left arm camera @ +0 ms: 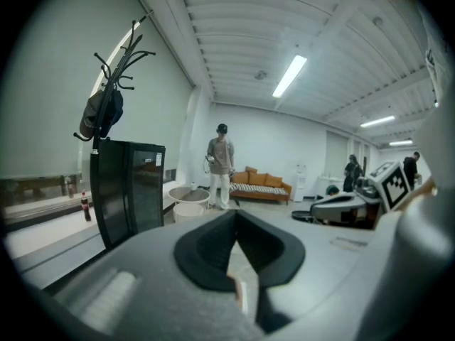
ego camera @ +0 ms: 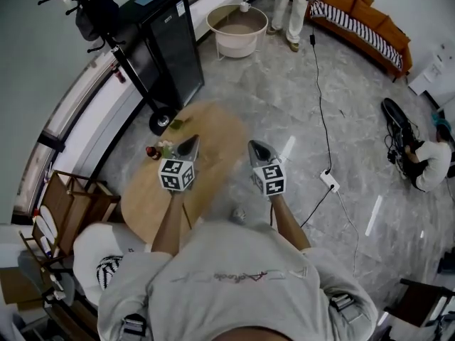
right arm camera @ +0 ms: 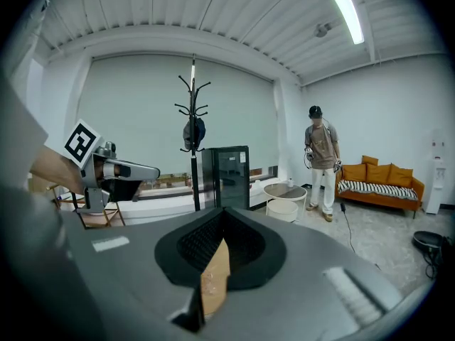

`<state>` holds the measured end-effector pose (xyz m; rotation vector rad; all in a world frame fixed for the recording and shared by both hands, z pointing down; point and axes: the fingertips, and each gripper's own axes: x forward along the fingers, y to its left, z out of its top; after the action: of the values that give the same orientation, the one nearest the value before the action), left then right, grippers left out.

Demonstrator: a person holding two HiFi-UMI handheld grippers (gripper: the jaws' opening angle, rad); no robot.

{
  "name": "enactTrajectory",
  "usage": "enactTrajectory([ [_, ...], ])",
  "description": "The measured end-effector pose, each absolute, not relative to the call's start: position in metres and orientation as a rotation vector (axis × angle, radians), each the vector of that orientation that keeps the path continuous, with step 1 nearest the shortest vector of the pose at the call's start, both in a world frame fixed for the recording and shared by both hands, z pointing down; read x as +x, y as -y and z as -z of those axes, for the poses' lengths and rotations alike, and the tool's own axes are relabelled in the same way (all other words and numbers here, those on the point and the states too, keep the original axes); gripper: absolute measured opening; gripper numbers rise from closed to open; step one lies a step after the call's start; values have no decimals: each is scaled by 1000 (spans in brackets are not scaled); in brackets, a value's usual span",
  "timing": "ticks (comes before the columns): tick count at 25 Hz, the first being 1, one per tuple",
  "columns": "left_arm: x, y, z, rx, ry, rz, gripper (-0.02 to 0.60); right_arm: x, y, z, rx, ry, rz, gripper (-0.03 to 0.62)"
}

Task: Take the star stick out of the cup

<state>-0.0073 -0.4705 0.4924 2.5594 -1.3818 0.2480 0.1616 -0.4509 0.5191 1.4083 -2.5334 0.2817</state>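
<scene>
The lower edge of the head view is filled by the person's torso, by which the near rim of the round wooden table (ego camera: 213,130) is hidden. The left gripper (ego camera: 190,143) is held over the table top and the right gripper (ego camera: 256,146) at its right rim, the two well apart. In each gripper view the jaws are seen pressed together at the tips, with nothing clamped between them. The table surface is blurred. A cluster of small items (ego camera: 159,150) is located at the table's left edge, just beside the left gripper's tip. A cup and a star stick cannot be told apart within it, so the stick's long axis and pointing direction cannot be determined. Open floor is available to the right of the table, crossed by a cable (ego camera: 320,101) and a power strip (ego camera: 329,180). To the left, room is limited by a wooden rack (ego camera: 71,204). Beyond the table it is limited by a black cabinet (ego camera: 167,41) and a coat stand (right arm camera: 193,98). Farther off, a standing person (ego camera: 291,6) is cut off at the top edge, beside a sofa (ego camera: 362,20).
</scene>
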Motion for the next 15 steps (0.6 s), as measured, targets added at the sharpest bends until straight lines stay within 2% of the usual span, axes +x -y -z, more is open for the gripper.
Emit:
enactTrajectory([
  [15, 18, 524, -508, 2510, 1418, -247, -3, 198, 505, -531, 1382, 2539, -294, 5],
])
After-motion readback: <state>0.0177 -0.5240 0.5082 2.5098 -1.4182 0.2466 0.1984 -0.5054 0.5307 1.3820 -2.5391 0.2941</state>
